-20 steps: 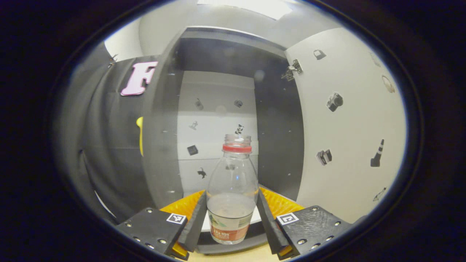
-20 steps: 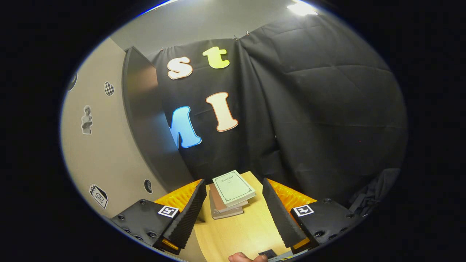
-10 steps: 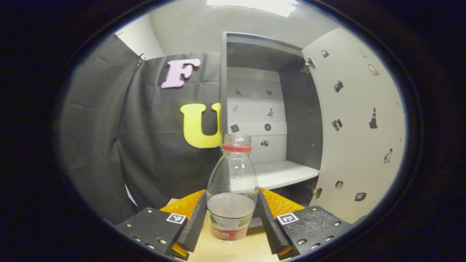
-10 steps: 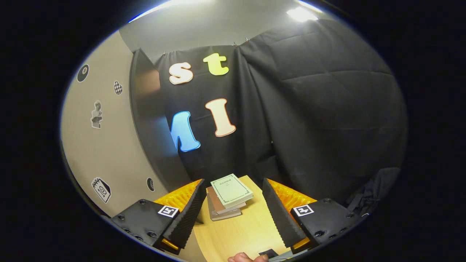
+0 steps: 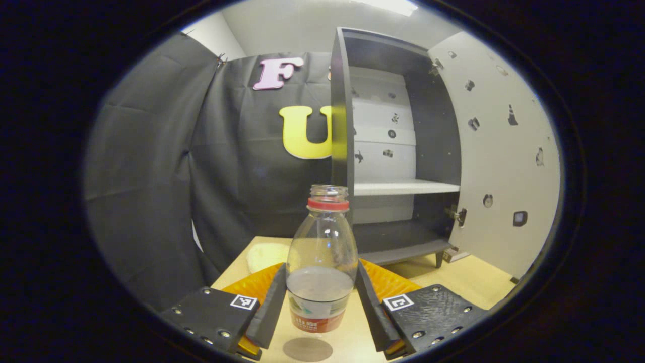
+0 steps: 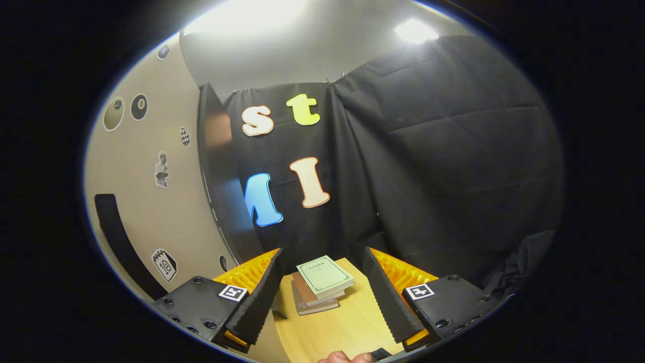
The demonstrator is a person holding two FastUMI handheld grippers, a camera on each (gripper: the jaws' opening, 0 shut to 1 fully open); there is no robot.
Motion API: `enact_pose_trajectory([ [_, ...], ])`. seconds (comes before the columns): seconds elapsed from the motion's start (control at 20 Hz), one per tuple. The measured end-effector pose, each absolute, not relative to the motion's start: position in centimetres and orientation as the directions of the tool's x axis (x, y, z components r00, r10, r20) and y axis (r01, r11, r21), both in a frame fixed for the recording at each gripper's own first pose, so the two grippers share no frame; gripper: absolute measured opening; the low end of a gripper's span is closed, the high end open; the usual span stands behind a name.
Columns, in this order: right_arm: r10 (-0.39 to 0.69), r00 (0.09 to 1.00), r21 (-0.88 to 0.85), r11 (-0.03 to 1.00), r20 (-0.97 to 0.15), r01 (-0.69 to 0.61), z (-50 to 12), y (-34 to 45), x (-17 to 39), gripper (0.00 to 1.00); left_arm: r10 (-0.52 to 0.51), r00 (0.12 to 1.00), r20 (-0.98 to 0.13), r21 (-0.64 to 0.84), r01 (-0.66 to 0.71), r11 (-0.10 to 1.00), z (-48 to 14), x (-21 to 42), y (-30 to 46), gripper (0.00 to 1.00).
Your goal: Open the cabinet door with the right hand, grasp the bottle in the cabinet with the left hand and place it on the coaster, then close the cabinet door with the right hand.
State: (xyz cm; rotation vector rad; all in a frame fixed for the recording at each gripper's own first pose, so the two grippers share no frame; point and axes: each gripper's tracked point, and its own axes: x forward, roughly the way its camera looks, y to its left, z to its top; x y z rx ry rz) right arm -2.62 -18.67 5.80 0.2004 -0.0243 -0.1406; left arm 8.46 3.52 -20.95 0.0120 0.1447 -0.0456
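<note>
In the left gripper view a clear plastic bottle (image 5: 321, 262) with a red neck ring, no cap and a little water is held upright above the table, my left gripper (image 5: 317, 302) shut on its lower body. A round grey coaster (image 5: 307, 349) lies on the wood right beneath it. Behind stands the dark cabinet (image 5: 388, 151), its white door (image 5: 504, 161) swung open to the right. In the right gripper view my right gripper (image 6: 322, 297) is open with nothing between its fingers, next to the door's outer face (image 6: 146, 201) and its dark handle (image 6: 118, 237).
A pale cloth (image 5: 264, 252) lies on the wooden table (image 5: 468, 280) left of the cabinet. A stack of books (image 6: 320, 285) lies on the table ahead of the right gripper. A fingertip (image 6: 342, 358) shows at the bottom of the right gripper view.
My left gripper has pulled the bottle out of the cabinet and back over the table, until the coaster shows below it. The right gripper has drifted slightly, bringing the door handle into view.
</note>
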Motion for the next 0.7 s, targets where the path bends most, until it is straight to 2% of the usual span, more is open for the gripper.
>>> enact_pose_trajectory([
  [0.1, -0.146, 0.988, 0.178, 0.975, 0.048, 0.136, 6.5, -18.2, -2.9, 0.98, -0.018, 0.987, -0.159, -0.014, 0.016, 1.000, -23.8, 7.7, 4.4, 0.76],
  [0.4, -0.185, 0.977, 0.075, 0.981, 0.107, 0.178, 7.6, -17.7, -3.9, 0.98, 0.052, 0.987, -0.155, -0.033, -0.058, 0.998, -28.9, 7.3, 6.2, 0.72],
  [0.7, -0.200, 0.978, 0.101, 0.976, 0.054, 0.194, 6.1, -17.2, -3.7, 0.98, 0.046, 0.988, -0.146, 0.006, -0.046, 0.999, -31.4, 6.7, 6.2, 0.75],
])
